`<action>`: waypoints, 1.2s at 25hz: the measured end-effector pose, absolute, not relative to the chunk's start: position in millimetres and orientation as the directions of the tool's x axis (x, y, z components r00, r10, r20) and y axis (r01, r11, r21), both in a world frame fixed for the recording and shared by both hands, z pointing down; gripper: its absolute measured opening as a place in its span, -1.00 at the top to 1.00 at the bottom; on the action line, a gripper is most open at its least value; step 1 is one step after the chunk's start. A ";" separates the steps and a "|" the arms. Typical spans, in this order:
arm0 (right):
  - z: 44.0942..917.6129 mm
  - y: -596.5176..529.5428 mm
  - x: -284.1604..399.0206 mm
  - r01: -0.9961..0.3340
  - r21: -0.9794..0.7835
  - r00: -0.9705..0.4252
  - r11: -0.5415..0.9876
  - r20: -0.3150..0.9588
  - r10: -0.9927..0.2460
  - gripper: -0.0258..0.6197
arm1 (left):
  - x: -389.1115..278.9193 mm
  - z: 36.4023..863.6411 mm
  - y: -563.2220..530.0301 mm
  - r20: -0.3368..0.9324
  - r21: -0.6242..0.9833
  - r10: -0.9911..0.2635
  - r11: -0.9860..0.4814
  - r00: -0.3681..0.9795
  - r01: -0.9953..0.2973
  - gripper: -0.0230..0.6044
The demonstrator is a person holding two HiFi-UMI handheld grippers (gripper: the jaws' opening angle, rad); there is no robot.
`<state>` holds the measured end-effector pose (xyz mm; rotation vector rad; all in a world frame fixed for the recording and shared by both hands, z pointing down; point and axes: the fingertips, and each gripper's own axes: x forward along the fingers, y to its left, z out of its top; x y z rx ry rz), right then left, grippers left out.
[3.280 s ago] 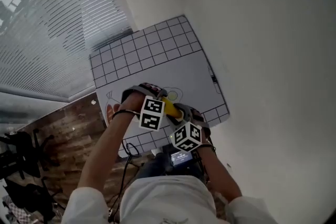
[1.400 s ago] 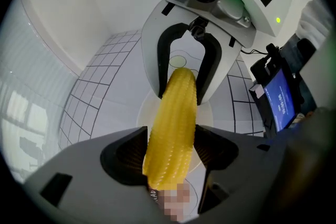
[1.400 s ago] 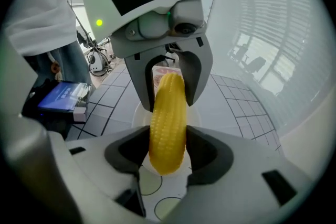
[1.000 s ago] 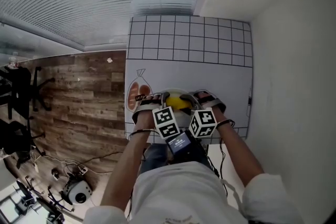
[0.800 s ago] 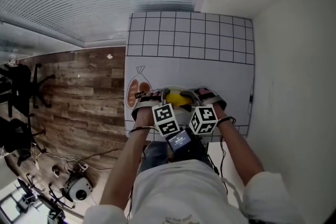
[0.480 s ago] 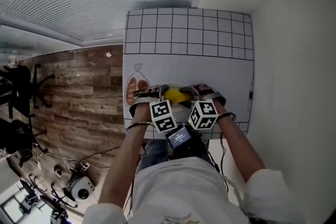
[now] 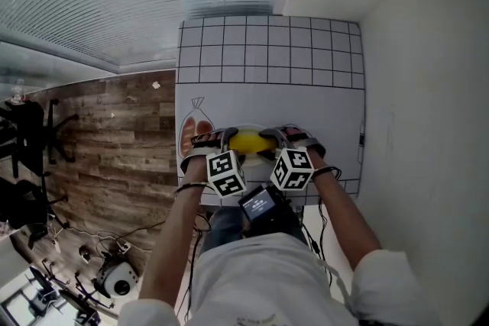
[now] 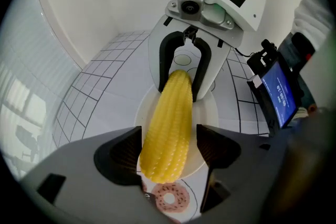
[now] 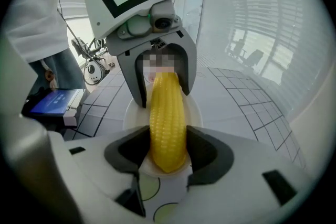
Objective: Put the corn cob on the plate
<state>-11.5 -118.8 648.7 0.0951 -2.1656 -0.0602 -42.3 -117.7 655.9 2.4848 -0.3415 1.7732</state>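
Corn cob is bridged between two pairs of jaws. At the left gripper the jaws have just been opening: the cob is between them, but a gap is seen at one pad, so no grip is kept there. At the right gripper the pads are pressed on both flanks of the other end. The cob is held over the plate; whether it rests on it cannot be told.

With one end freed, the cob could be tipped about the remaining grip. Once let go, it could be rolled off the shallow plate by its round body.

Its long axis is laid roughly level, from gripper to gripper, across the head view.
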 end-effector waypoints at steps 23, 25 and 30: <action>630.6 -117.7 22.9 -0.352 0.032 -0.573 0.935 0.783 -0.242 0.08 | -100.4 631.2 -118.3 0.881 -0.066 -0.280 -0.870 0.381 -0.488 -0.10; 624.0 -116.8 22.9 -0.389 0.047 -0.575 0.920 0.768 -0.283 0.08 | -109.4 626.3 -118.3 0.865 -0.062 -0.314 -0.841 0.392 -0.537 -0.10; 596.0 -116.8 24.5 -0.526 0.067 -0.595 0.848 0.684 -0.423 0.09 | -121.5 611.0 -113.6 0.821 -0.038 -0.376 -0.787 0.430 -0.615 -0.07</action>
